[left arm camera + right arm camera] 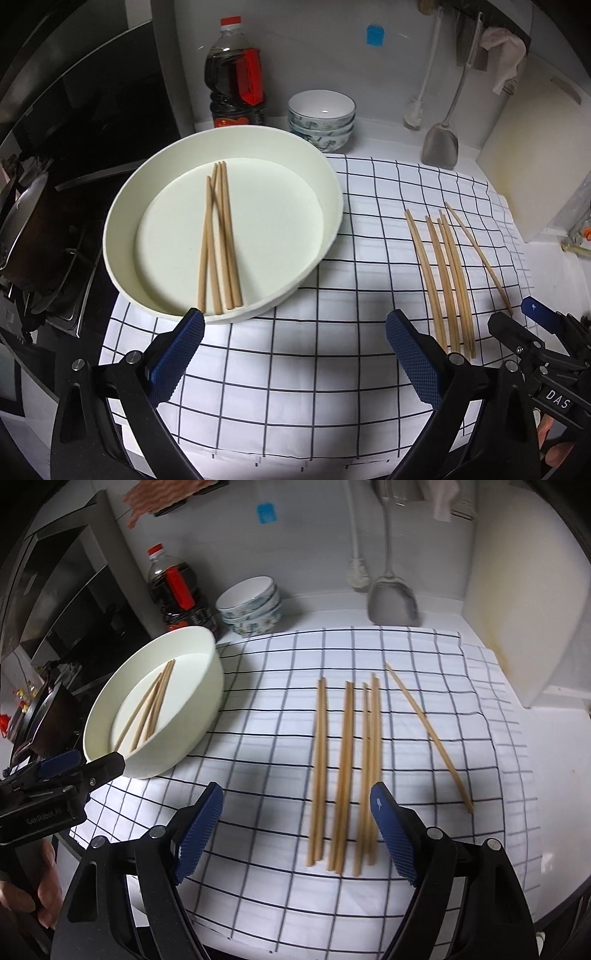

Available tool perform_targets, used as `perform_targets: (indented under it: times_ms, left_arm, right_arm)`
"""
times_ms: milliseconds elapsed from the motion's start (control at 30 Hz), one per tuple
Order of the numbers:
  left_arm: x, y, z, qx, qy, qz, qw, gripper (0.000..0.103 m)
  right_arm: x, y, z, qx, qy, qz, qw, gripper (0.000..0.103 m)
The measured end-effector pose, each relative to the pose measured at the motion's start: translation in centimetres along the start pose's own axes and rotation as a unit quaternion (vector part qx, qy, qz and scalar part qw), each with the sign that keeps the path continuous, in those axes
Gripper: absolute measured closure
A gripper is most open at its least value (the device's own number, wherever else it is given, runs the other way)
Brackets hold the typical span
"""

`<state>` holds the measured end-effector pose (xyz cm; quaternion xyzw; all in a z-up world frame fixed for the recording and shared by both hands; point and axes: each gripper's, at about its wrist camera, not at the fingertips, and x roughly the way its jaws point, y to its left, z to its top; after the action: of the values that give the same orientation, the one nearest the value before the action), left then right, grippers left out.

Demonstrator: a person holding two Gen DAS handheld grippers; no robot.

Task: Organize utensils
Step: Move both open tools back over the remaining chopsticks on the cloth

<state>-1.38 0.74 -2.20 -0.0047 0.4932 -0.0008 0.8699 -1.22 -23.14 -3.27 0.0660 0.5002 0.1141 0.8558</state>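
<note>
Chopsticks [218, 240] in round white basin [314, 258] beyond spread, empty left gripper [295, 332], more chopsticks [448, 280] on checked cloth [280, 369]; loose chopsticks [343, 775] on cloth ahead of spread, empty right gripper [297, 801].

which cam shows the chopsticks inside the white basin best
The left wrist view: it looks down into the round white basin, showing all four wooden chopsticks in the basin full length. In the right wrist view, those chopsticks appear small and oblique, their near ends hidden by the wall.

White wall [332, 55], checked cloth [295, 369], stove [55, 221]
</note>
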Motion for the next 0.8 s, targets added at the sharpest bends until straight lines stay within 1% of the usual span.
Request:
perform_targets:
  times_ms: [200, 433, 667, 800]
  left_arm:
    - [0.6, -1.8, -0.3, 0.015, 0.010, -0.006, 0.9998, 0.006]
    - [1.4, -4.1, -0.7, 0.035, 0.022, -0.009, 0.9991, 0.006]
    - [2.2, -6.5, -1.2, 0.057, 0.032, -0.005, 0.9979, 0.006]
    - [3.0, -7.4, -1.2, 0.059, 0.033, -0.003, 0.9977, 0.006]
  right_arm:
    - [-0.4, -2.8, -1.0, 0.026, 0.008, -0.014, 1.000, 0.025]
    - [-1.2, -5.8, -1.8, 0.052, 0.004, -0.029, 0.998, 0.025]
    - [-1.5, -8.6, -2.5, 0.065, 0.002, -0.045, 0.997, 0.025]
    - [-1.4, -10.1, -2.8, 0.069, -0.004, -0.055, 0.996, 0.025]
